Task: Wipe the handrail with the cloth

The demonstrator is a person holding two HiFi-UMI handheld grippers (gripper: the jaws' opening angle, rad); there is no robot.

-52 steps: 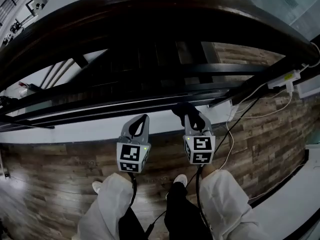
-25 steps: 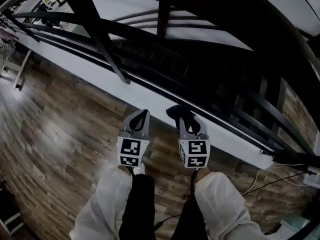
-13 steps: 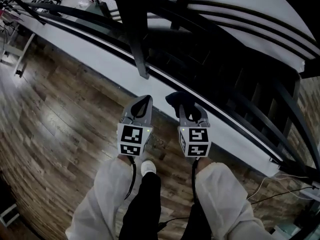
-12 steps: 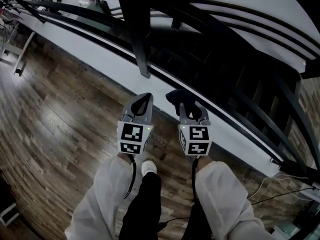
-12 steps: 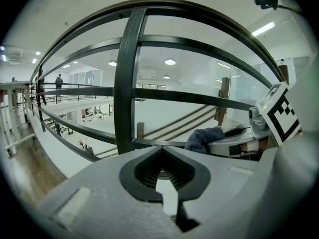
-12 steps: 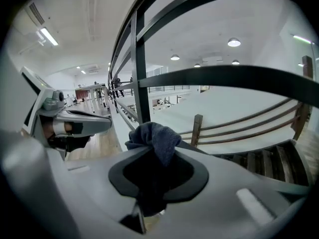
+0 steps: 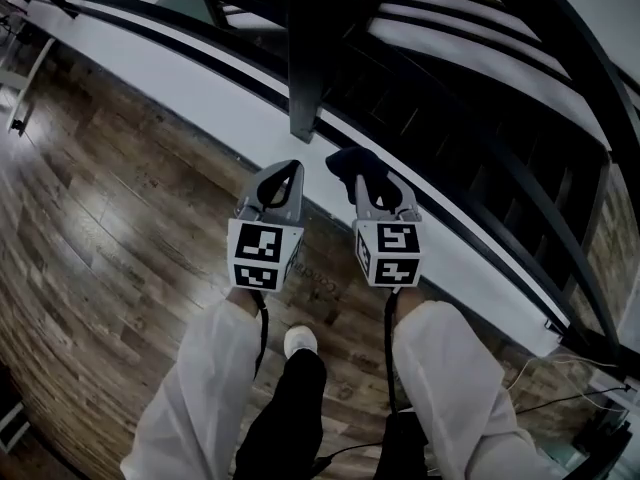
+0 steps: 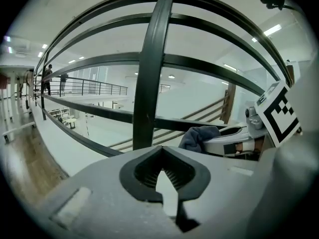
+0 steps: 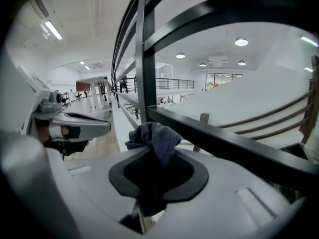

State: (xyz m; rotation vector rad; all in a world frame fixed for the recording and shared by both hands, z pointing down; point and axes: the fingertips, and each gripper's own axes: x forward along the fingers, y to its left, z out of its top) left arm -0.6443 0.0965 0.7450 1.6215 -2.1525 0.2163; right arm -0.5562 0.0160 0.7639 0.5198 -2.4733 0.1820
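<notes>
"Two grippers; which one has the cloth (image 9: 153,138)?"

"The right gripper (image 9: 149,180) is clamped on it. A tuft sticks out in front, I think for rubbing. The left gripper (image 8: 162,180) is closed and empty, just beside."

"Is it on the handrail (image 7: 575,63)?"

"Not yet. It hangs low, near the post (image 7: 305,58)."

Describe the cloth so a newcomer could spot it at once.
Find the dark metal railing beside the wood floor. In front of its post, the right gripper is shut on a bunched dark blue cloth that pokes past the jaws. It is the only soft thing there; the left gripper alongside is shut on nothing.
</notes>
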